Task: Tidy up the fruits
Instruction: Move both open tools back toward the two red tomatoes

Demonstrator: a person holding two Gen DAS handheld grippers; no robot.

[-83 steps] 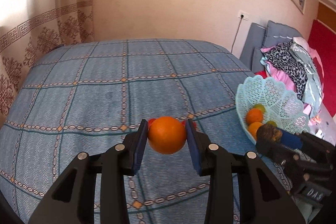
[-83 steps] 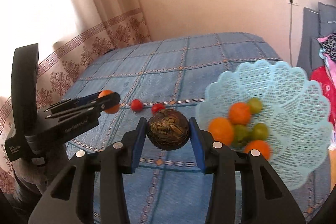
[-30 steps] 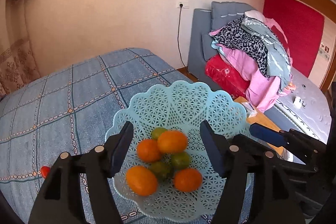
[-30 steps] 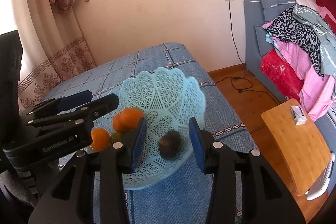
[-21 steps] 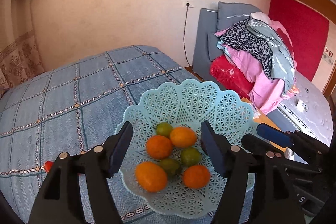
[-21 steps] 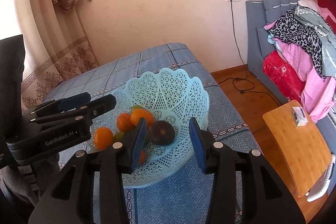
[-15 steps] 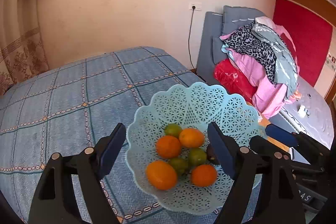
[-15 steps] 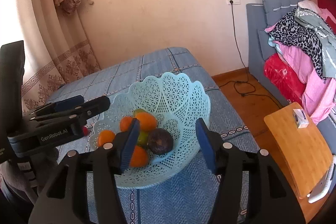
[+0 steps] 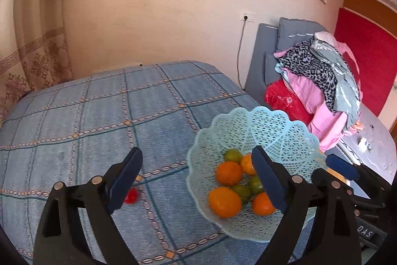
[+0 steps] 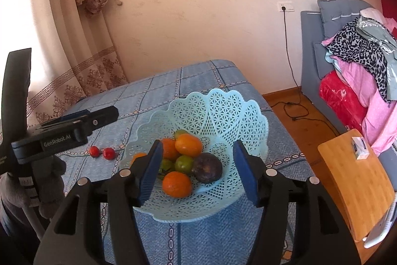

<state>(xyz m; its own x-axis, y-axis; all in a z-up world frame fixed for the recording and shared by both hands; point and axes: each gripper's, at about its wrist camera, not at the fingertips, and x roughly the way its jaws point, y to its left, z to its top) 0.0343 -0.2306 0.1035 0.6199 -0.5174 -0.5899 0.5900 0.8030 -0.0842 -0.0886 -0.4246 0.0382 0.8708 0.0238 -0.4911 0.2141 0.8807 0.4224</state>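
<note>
Two grippers are in view, both above the blue checked tablecloth (image 9: 74, 116). The left gripper (image 9: 196, 178) stands released; its jaws have just been opening, with nothing held between them. The right gripper (image 10: 197, 167) also stands released; its jaws have just been opening, and the fruit seen between them lies below in the basket, untouched by the pads.

One pale blue lattice basket (image 10: 223, 106) sits at the right, near edge of the table. From the right wrist view it contains four orange fruits: one near (image 10: 177, 184), one on top (image 10: 188, 145), one behind it (image 10: 170, 148) and one at the left (image 10: 137, 156), which is largely hidden by the left finger of the right gripper. Three green fruits are countable: one central (image 10: 184, 164), one far (image 10: 180, 132) and one partly hidden (image 10: 165, 165). One dark purple round fruit (image 10: 207, 171) rests at the right side of the pile.

Two small red fruits (image 10: 101, 152) lie on the cloth, left of the basket and touching or nearly touching each other. In the left wrist view only one of them (image 9: 131, 195) shows, partly covered by a finger; the purple fruit is hidden there.

The fisheye rim cuts off the table's near edge.
</note>
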